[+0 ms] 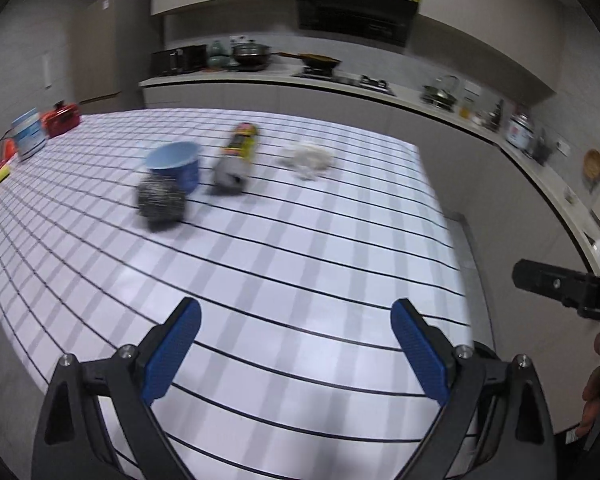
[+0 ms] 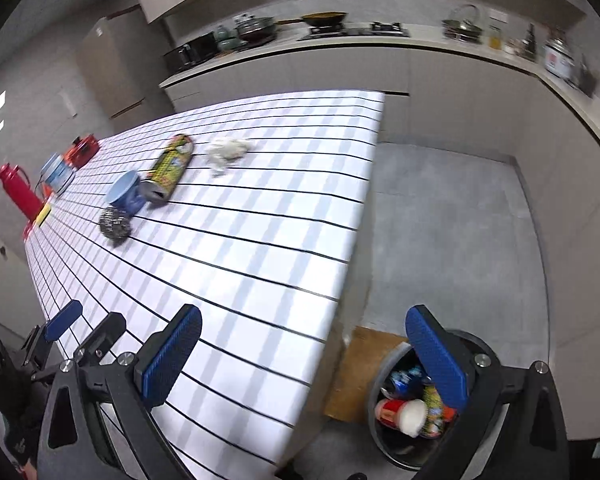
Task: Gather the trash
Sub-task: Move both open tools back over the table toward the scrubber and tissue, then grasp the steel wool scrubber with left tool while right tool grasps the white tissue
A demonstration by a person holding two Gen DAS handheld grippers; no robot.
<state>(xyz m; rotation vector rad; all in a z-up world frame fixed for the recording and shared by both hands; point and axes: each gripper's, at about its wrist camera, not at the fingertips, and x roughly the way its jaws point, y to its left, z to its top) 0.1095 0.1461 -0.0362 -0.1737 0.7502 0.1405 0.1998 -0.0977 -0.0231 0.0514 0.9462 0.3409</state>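
A crumpled white tissue (image 1: pixel 308 157) (image 2: pixel 227 151) and a yellow snack canister (image 1: pixel 238 155) (image 2: pixel 168 170) lying on its side rest at the far part of the checked table (image 1: pixel 260 272) (image 2: pixel 236 248). My left gripper (image 1: pixel 296 344) hangs open over the near table edge, empty. My right gripper (image 2: pixel 304 354) is open and empty, straddling the table's right edge. Below it on the floor stands a dark trash bin (image 2: pixel 414 404) holding cups, a can and wrappers. The left gripper (image 2: pixel 66 326) also shows at the lower left of the right wrist view.
A blue cup (image 1: pixel 176 166) (image 2: pixel 126 192) and a steel scourer (image 1: pixel 160 202) (image 2: pixel 116 224) sit left of the canister. A red pot (image 1: pixel 62 120), a tub (image 1: pixel 28 136), a sponge (image 1: pixel 0 176) and a red flask (image 2: pixel 18 190) line the table's left end. Kitchen counters (image 1: pixel 340 84) run behind.
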